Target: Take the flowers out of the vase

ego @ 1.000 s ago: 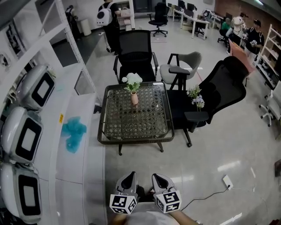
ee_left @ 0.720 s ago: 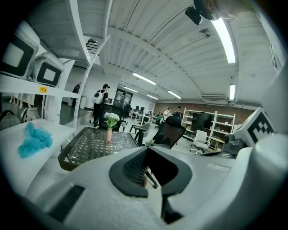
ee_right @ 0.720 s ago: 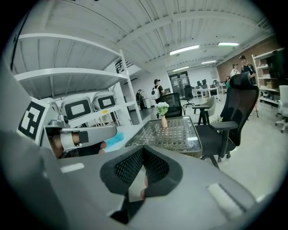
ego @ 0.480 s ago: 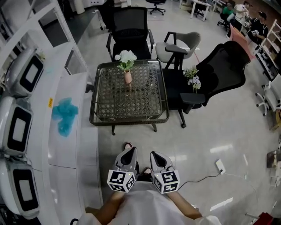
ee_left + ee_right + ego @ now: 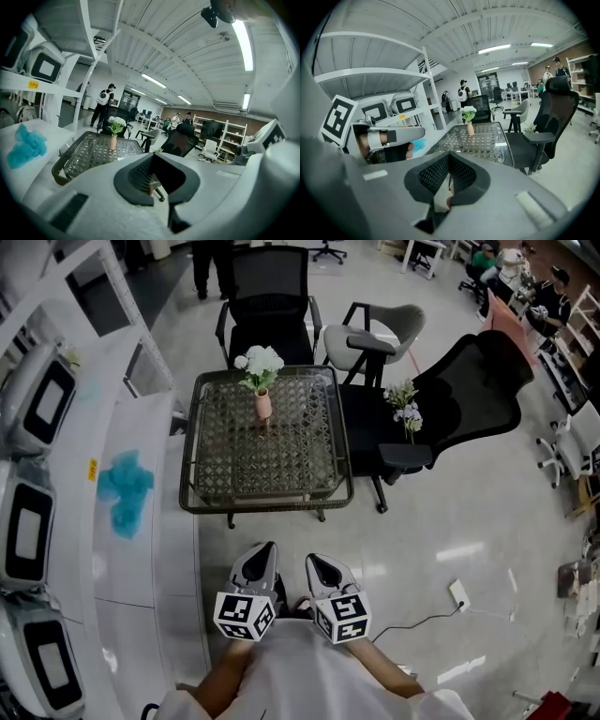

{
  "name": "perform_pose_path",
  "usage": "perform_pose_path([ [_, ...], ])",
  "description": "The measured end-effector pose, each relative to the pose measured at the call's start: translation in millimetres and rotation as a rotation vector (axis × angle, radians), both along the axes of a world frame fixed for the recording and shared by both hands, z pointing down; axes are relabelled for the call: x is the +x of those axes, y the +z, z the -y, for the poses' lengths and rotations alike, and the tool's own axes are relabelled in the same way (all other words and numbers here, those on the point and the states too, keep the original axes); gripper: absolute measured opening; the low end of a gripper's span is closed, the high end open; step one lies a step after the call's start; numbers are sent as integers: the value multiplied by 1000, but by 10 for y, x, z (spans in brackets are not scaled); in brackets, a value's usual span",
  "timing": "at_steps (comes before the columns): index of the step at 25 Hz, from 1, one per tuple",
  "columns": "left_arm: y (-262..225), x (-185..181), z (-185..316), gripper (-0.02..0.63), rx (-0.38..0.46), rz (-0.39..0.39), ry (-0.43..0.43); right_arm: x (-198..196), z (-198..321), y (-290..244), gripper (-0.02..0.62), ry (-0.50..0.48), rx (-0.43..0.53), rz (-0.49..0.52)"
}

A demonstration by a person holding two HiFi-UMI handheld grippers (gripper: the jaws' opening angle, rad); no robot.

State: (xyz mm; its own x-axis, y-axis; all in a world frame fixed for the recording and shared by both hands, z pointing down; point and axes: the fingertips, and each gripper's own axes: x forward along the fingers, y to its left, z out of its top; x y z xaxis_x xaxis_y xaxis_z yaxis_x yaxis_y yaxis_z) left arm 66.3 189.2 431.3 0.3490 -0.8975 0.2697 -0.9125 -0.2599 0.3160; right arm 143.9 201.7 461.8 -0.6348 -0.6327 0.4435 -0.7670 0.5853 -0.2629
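A small pink vase (image 5: pixel 263 406) with white flowers (image 5: pixel 260 360) stands upright near the far side of a low wicker table with a glass top (image 5: pixel 265 504). My left gripper (image 5: pixel 266 549) and right gripper (image 5: pixel 312 562) are held side by side over the floor, just short of the table's near edge. Both are shut and hold nothing. The left gripper view shows the vase (image 5: pixel 113 141) far ahead, beyond the left gripper (image 5: pixel 157 186). In the right gripper view the vase (image 5: pixel 470 129) is likewise distant, past the right gripper (image 5: pixel 449 186).
A second bunch of flowers (image 5: pixel 405 409) lies on the black office chair (image 5: pixel 469 404) right of the table. Another black chair (image 5: pixel 267 296) and a grey chair (image 5: pixel 370 334) stand behind it. White shelving with a blue cloth (image 5: pixel 122 491) runs along the left. A power socket (image 5: pixel 457 593) and cable lie on the floor.
Both grippers have moved forward together toward the table's near edge, still shut. The vase and flowers have not moved on the table.
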Motion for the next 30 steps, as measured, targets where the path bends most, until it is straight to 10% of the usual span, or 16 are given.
perform_pose_path([
  [30,-169,-1307,1659,-2,11,-28,74,-1286,1499,-210,6,62,19,-39],
])
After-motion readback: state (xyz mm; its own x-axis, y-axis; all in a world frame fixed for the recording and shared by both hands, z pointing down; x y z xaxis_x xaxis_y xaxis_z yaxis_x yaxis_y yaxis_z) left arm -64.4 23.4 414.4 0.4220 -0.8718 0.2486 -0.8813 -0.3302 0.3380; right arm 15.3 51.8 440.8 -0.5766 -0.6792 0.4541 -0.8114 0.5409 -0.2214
